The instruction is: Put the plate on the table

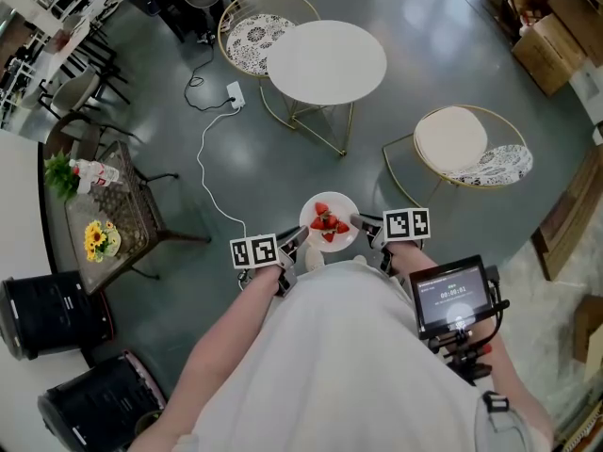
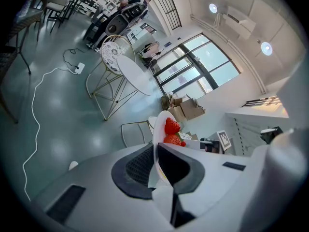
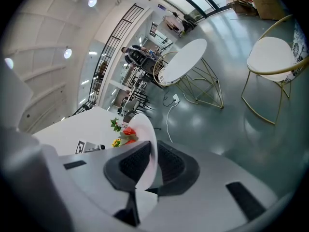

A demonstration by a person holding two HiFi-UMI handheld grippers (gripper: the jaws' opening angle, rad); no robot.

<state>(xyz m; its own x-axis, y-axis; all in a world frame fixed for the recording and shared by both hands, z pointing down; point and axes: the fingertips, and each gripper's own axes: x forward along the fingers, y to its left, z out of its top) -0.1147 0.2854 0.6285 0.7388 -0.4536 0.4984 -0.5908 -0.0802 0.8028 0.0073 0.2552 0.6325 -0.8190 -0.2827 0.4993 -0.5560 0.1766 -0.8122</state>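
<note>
A white plate point(image 1: 341, 210) with several strawberries point(image 1: 328, 222) on it hangs over the grey floor, close to my body. My left gripper point(image 1: 298, 237) is shut on its left rim and my right gripper point(image 1: 362, 224) is shut on its right rim. In the left gripper view the plate point(image 2: 161, 124) stands edge-on between the jaws of the left gripper point(image 2: 155, 161) with strawberries point(image 2: 172, 132) on it. In the right gripper view the plate point(image 3: 146, 134) runs between the jaws of the right gripper point(image 3: 152, 164). The round white table point(image 1: 326, 61) stands ahead, well apart from the plate.
Two gold-framed chairs flank the table, one behind it point(image 1: 252, 38) and one at the right point(image 1: 464, 145). A white cable point(image 1: 205, 158) trails across the floor. A dark side table with flowers point(image 1: 102, 210) stands at the left, and cardboard boxes point(image 1: 551, 40) at the far right.
</note>
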